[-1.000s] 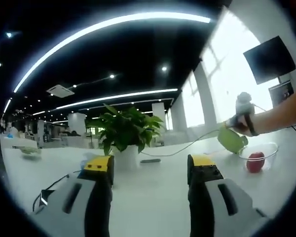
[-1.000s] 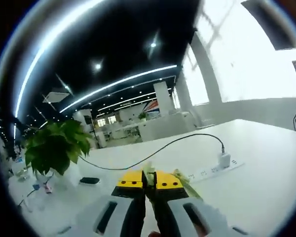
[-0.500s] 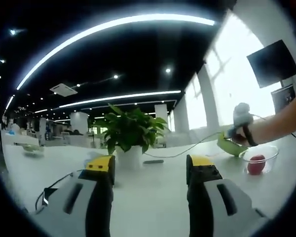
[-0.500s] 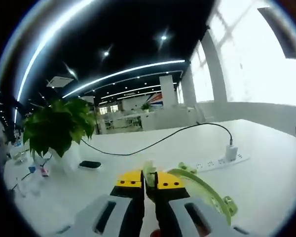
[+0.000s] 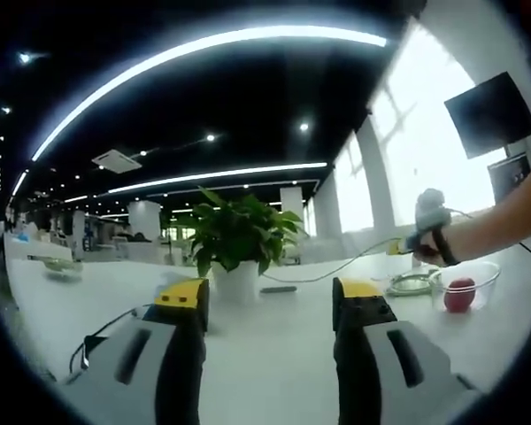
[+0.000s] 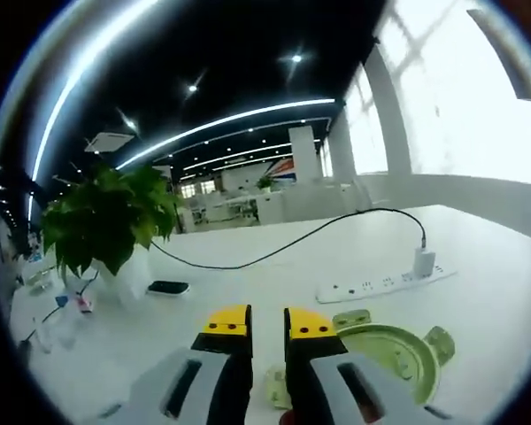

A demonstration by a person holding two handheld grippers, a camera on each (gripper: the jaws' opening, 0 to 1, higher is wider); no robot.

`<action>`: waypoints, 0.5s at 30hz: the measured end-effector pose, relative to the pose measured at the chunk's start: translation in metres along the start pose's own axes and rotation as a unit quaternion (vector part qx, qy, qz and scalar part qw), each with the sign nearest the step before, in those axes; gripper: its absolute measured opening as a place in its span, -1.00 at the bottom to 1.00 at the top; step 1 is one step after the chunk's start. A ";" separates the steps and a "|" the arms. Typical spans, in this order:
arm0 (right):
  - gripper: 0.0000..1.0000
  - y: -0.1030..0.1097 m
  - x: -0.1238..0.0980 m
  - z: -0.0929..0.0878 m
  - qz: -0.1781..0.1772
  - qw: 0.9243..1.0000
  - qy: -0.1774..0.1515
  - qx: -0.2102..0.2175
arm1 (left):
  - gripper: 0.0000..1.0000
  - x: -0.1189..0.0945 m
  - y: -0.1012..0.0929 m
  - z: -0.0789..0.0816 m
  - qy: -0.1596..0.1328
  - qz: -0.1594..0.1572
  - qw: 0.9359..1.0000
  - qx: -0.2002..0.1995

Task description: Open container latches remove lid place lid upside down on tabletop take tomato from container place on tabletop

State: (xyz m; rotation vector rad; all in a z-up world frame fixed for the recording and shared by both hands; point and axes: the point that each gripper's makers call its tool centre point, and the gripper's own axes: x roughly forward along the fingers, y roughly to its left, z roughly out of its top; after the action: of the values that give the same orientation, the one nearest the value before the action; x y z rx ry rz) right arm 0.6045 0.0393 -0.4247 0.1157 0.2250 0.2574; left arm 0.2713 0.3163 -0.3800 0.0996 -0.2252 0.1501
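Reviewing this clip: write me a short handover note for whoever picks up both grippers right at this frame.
Left gripper: open, holding nothing, hovering over the table.
Right gripper: jaws slightly apart, just above the lid.
The green lid lies flat on the table beside the power strip, off the container.
The tomato sits in the clear container.
Done: latches open, lid off and set down.
Left: lift the tomato out and place it on the table.

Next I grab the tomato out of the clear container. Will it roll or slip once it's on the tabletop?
Likely yes. The tomato looks round and smooth, so it may roll on the flat white tabletop unless set down gently. Its glossy skin could slip between hard jaws. The clear container looks light and might shift during the reach.
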 end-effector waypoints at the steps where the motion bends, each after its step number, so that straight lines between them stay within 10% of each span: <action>1: -0.83 0.001 0.000 0.002 0.001 1.000 -0.003 -0.002 | 0.07 0.000 0.000 0.000 0.000 0.000 1.000 0.000; 15: -0.83 0.007 -0.010 0.011 0.014 1.000 -0.016 -0.007 | 0.10 0.001 -0.004 0.001 0.000 -0.001 1.000 0.001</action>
State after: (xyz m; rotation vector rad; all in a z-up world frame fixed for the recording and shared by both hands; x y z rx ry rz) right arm 0.5954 0.0429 -0.4112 0.1086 0.1898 0.2852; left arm 0.2732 0.3124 -0.3795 0.1008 -0.2249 0.1484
